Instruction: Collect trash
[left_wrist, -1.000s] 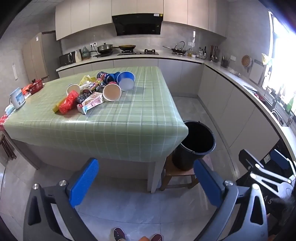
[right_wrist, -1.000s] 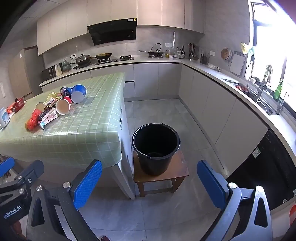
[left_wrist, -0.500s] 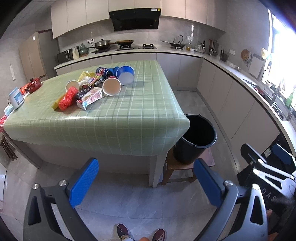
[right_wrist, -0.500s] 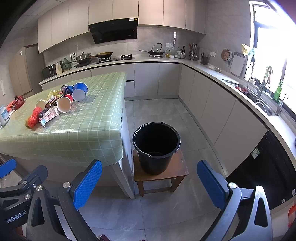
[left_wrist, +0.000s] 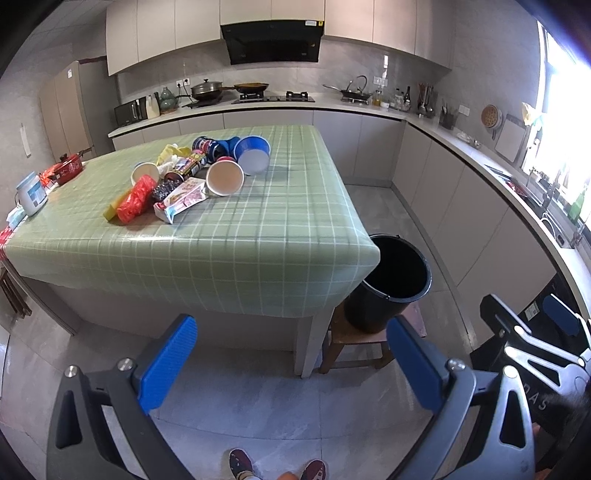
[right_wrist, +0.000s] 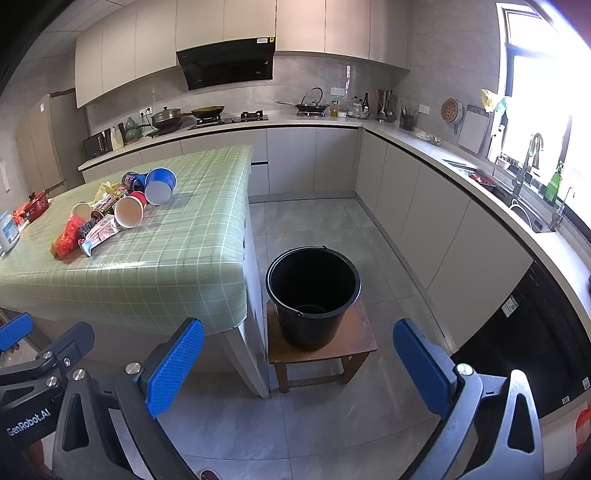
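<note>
Both grippers empty | left gripper (left_wrist: 291, 356) fingers wide apart | right gripper (right_wrist: 297, 358) fingers wide apart

Green checked table (left_wrist: 258, 236) carries piled trash (left_wrist: 192, 173); stool (right_wrist: 354, 341) carries bucket (right_wrist: 314, 295).

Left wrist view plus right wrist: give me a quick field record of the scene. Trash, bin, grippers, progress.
trash: pile of cups, cans and wrappers on the green checked table
bin: black bucket on a wooden stool beside the table corner; looks empty
left gripper: open, empty, short of the table
right gripper: open, empty, facing the bucket
progress: nothing picked up yet
</note>
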